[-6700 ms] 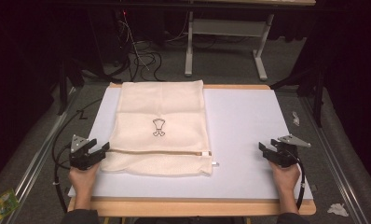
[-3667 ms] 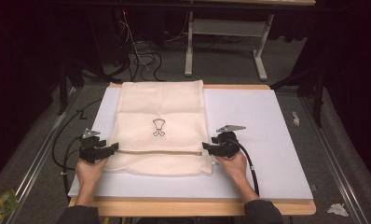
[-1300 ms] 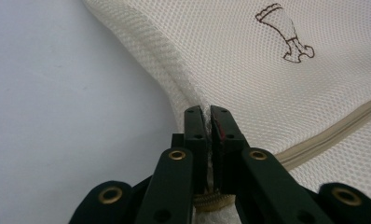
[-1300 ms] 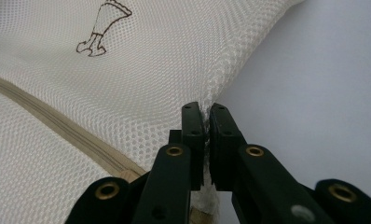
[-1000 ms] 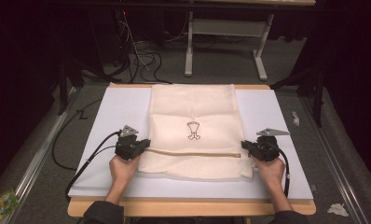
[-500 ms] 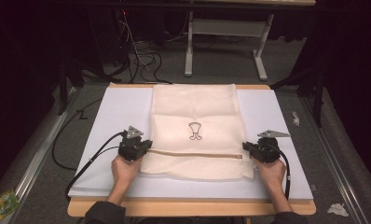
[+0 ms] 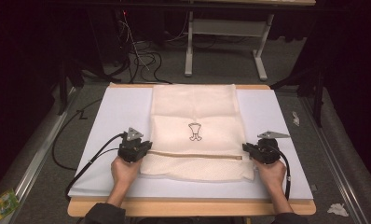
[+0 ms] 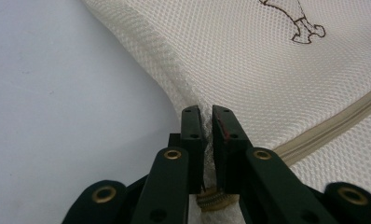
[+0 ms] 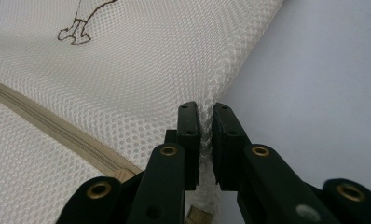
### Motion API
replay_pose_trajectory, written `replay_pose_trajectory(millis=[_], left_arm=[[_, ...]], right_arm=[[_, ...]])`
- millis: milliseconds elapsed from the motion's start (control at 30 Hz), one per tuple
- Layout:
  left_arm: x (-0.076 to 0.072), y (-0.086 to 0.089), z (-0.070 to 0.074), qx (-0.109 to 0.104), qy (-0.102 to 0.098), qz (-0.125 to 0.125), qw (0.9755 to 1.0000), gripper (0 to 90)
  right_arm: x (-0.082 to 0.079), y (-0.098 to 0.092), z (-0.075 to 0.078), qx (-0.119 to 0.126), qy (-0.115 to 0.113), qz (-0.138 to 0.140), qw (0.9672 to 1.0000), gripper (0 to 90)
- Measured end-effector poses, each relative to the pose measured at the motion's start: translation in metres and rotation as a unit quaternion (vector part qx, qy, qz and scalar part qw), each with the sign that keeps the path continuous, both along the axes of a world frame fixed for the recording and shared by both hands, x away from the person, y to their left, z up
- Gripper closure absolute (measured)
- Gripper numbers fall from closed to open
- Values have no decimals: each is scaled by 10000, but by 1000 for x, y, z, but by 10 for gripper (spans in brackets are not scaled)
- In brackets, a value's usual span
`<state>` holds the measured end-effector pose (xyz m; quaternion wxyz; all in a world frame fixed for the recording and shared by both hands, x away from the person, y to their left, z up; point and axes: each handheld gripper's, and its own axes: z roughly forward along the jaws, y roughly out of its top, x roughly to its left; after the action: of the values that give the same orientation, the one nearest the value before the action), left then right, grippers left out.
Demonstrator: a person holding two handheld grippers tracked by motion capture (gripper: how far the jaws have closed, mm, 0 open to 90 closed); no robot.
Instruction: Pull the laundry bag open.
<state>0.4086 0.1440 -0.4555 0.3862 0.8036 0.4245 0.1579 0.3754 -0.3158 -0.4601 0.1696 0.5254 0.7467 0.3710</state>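
Note:
A cream mesh laundry bag [image 7: 195,119] with a beige zipper [image 7: 193,156] and a small brown emblem [image 7: 194,131] lies flat on the white table cover [image 7: 113,112]. My left gripper [image 7: 145,147] is shut on the bag's left edge by the zipper end; the left gripper view shows mesh [image 8: 249,60] pinched between the fingers [image 8: 193,140]. My right gripper [image 7: 247,148] is shut on the bag's right edge, with mesh [image 9: 141,60] bunched between its fingers [image 9: 189,135]. A hand holds each gripper from the table's near side.
Bare white cover lies left and right of the bag, on a table with a wooden rim [image 7: 188,207]. Cables [image 7: 85,161] trail from the left gripper over the table's left edge. Beyond the far edge are a desk frame [image 7: 225,42] and floor cables [image 7: 141,58].
From 6.7 s ago, both grippers closed in on the bag's sides, took hold and dragged it right toward the table's middle. In the last half second nothing visibly moved.

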Motion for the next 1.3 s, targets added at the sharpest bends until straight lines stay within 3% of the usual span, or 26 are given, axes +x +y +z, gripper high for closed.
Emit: replay_pose_trajectory(millis=[267, 300, 333, 367, 467, 633, 733, 767, 833, 1100, 1300], left_arm=[[-5, 0, -1, 153, -199, 84, 9996, 764], [-6, 1, -1, 150, -202, 92, 9996, 764], [-7, 1, 0, 148, -224, 87, 9996, 714], [-9, 1, 1, 116, -269, 79, 9995, 714], [-17, 1, 7, -53, -427, 21, 9991, 658], [-25, -3, 10, -292, -543, -63, 9981, 624], [-26, -6, 9, -339, -545, -115, 9979, 616], [-28, -14, 9, -139, -669, -179, 9975, 612], [-29, -18, 10, -117, -730, -241, 9970, 612], [-27, -53, 11, -253, -687, -560, 9957, 594], [-26, -79, 12, -284, -610, -813, 9944, 587]], right_arm=[[-3, -2, -4, 37, -34, -39, 10000, 740], [-4, -3, -5, 60, -64, -50, 9999, 709], [-6, -4, -4, 82, -111, -100, 9999, 624], [-6, -4, -4, 82, -111, -100, 9999, 624], [-10, -8, -3, 204, -158, -178, 9995, 504], [-11, -10, -8, 323, -82, -237, 9992, 440], [-10, -8, -10, 360, -38, -243, 9990, 433], [-8, -4, -11, 342, 9, -204, 9992, 426], [-5, -2, -14, 339, 73, -219, 9992, 409], [1, 7, -17, 316, 184, -229, 9991, 398], [0, 15, -16, -18, 151, -61, 9999, 591]])
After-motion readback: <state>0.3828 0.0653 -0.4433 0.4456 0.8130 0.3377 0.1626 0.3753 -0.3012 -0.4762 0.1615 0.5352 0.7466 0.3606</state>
